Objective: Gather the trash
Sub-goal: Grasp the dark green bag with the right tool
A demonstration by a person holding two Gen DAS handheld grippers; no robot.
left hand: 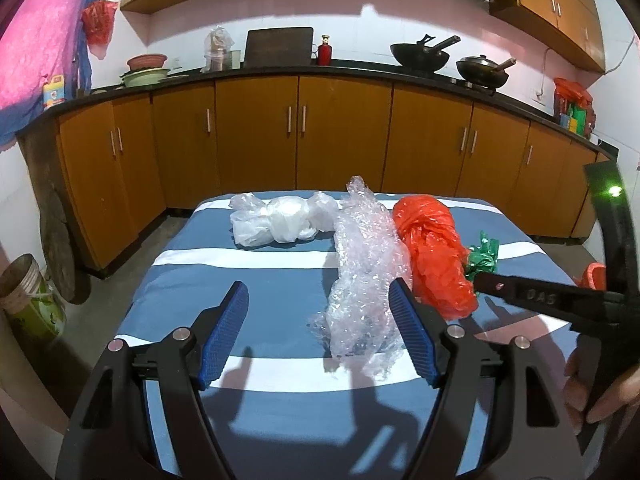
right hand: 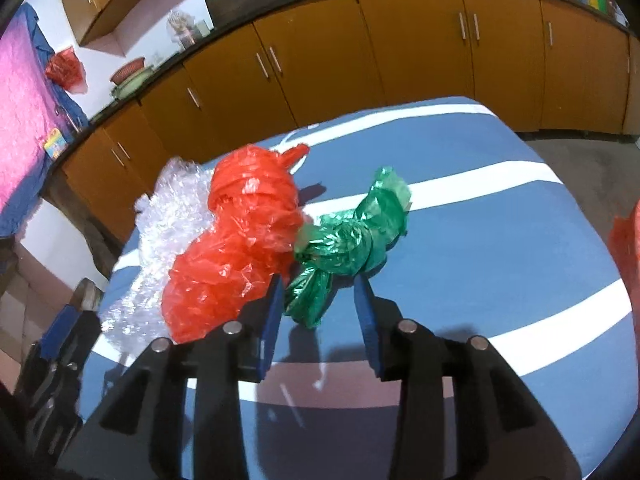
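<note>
Plastic trash lies on a blue and white striped table [left hand: 248,264]: a white plastic bag [left hand: 280,220] at the far left, a clear bubble wrap [left hand: 364,272], a red bag [left hand: 434,252] and a knotted green bag [left hand: 484,256]. My left gripper [left hand: 320,300] is open, and the near end of the bubble wrap lies by its right finger. My right gripper [right hand: 320,292] is open, with the near end of the green bag [right hand: 348,240] between its fingertips. The red bag [right hand: 236,240] touches its left finger. The bubble wrap [right hand: 160,240] lies further left.
Orange kitchen cabinets [left hand: 300,128] under a dark counter stand behind the table. A bucket [left hand: 28,296] sits on the floor at the left. Something orange-red [right hand: 626,248] shows at the right edge of the right wrist view. The right gripper's arm [left hand: 552,300] crosses the left wrist view.
</note>
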